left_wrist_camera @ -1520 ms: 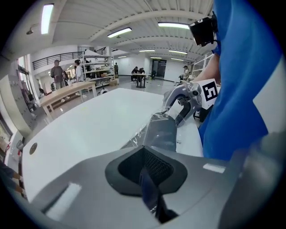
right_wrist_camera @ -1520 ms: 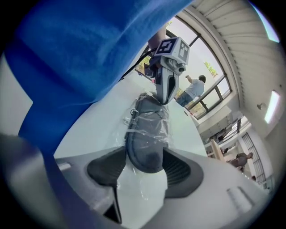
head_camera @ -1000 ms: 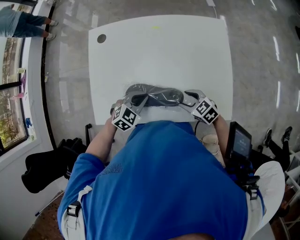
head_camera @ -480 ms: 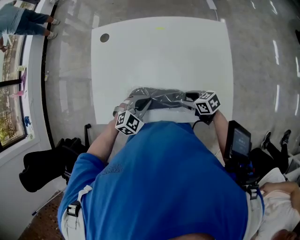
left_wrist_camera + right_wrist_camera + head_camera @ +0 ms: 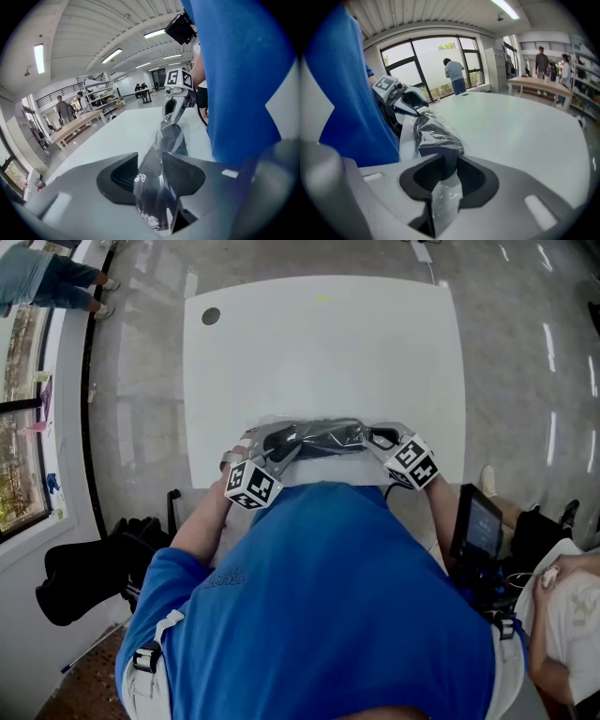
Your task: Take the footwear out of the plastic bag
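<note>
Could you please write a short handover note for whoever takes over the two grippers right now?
Grippers: the left gripper has just been opening its jaws. They stand apart with bunched film of the plastic bag between them, so there is no firm grip. The right gripper has just been closing and is now shut on the bag's other end, seemingly with the dark footwear inside.
Things: the bag lies at the near edge of the table, between the two grippers.
Done: nothing is out yet.
Left: open the bag and pull the footwear out.

Blue short-sleeved shirt (image 5: 319, 615); grey left gripper (image 5: 277, 448), right gripper (image 5: 380, 439), black-lined jaws, white cubes (image 5: 250, 485), black square markers
</note>
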{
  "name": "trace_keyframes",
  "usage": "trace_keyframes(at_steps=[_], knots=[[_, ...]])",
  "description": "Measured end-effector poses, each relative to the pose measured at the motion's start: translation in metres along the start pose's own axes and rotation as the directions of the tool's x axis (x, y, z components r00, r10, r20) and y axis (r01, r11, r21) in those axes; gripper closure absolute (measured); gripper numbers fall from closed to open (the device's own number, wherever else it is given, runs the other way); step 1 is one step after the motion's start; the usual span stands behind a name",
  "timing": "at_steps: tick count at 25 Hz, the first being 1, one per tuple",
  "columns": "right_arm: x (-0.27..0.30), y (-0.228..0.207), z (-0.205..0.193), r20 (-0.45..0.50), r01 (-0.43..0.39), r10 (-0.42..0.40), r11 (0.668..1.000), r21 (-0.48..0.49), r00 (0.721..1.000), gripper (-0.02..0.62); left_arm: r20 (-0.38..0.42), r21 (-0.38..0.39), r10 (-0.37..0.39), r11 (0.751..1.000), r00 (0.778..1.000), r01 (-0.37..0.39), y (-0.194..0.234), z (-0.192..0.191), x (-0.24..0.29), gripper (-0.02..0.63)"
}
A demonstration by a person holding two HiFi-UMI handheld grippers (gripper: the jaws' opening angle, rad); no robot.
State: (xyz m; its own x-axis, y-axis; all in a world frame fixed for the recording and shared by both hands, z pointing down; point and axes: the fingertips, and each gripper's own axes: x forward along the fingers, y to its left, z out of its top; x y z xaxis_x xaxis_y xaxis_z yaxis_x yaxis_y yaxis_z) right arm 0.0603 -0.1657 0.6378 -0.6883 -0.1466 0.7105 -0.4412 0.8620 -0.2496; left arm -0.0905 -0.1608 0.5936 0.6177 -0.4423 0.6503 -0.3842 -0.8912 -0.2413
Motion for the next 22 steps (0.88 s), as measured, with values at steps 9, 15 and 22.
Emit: trace_keyframes(at_steps=[9,15,22], knots=[[-0.011,0.02,0.008,0.07,0.162,-0.146,0.915,-0.369,0.987,0.495,-0.106,-0.039,-0.214,0.977,0.971,0.211,0.007,-0.007,-0.007,0.262],[-0.02,0.029,0.022,0.139,0.266,-0.228,0.805,-0.53,0.964,0.495,-0.21,-0.099,-0.352,0.936,0.912,0.338,-0.002,-0.016,0.0,0.345],[-0.022,0.027,0.018,0.142,0.271,-0.231,0.836,-0.477,0.962,0.495,-0.182,0.024,-0.302,0.95,0.936,0.311,-0.015,-0.005,-0.005,0.486]])
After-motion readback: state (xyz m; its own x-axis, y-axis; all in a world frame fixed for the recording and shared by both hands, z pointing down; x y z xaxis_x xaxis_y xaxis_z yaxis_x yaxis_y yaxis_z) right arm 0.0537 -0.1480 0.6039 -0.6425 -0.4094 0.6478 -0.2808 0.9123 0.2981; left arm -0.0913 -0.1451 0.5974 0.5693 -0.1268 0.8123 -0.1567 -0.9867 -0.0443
